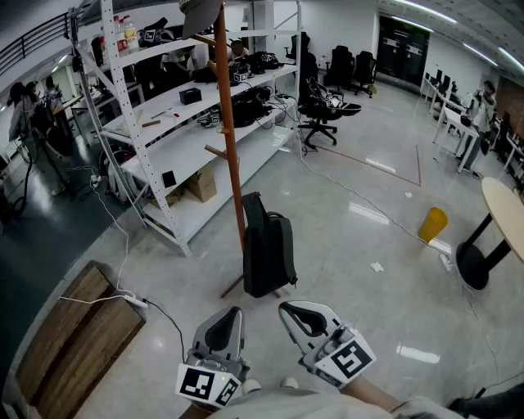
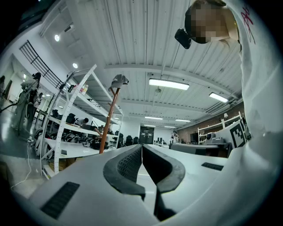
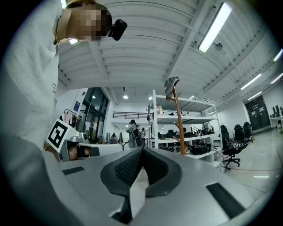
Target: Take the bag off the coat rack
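Note:
A black backpack (image 1: 266, 250) is at the foot of the brown coat rack (image 1: 228, 123), upright against its pole; I cannot tell whether it hangs on a low peg or rests on the floor. A grey hat (image 1: 201, 12) tops the rack. My left gripper (image 1: 233, 312) and right gripper (image 1: 286, 308) are held low and close to me, well short of the bag, both shut on nothing. The left gripper view has its shut gripper (image 2: 141, 146) tilted up, with the rack (image 2: 108, 121) far off. In the right gripper view, the shut gripper (image 3: 142, 149) also has the rack (image 3: 177, 119) beyond it.
White shelving (image 1: 176, 114) with gear stands behind the rack. A wooden pallet (image 1: 70, 340) and a white cable (image 1: 123, 245) lie at the left. Office chairs (image 1: 323, 114), a yellow bin (image 1: 432, 223) and a round table (image 1: 503, 217) are to the right. People stand at the far left.

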Demonstrator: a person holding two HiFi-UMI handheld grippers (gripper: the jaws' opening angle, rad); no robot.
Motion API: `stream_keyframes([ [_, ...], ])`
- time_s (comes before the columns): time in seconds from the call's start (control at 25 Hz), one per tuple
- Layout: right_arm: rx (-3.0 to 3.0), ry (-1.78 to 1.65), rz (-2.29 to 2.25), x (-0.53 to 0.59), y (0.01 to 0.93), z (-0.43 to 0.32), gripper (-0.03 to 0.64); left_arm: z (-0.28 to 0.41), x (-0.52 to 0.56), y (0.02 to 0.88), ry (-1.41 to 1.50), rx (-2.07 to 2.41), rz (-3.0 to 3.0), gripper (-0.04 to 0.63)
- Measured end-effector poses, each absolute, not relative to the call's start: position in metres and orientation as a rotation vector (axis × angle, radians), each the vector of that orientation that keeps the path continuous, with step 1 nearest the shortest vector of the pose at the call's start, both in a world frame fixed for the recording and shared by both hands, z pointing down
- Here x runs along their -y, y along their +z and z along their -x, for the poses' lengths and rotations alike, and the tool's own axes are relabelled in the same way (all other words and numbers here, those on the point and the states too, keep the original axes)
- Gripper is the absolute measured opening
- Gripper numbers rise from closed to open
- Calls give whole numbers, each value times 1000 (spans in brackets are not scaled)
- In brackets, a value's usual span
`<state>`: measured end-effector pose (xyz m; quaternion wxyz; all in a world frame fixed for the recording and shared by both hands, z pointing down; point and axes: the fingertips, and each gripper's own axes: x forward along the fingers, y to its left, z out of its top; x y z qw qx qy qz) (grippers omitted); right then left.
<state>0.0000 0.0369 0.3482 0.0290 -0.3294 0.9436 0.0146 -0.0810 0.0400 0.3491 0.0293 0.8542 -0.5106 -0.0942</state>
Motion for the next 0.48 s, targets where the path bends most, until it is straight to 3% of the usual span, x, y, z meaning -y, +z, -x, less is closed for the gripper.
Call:
stream_keyframes([
  [0.48,-2917,61,1012,-33,343,-4,20,73,-35,345,-284,1565,-2644,18],
])
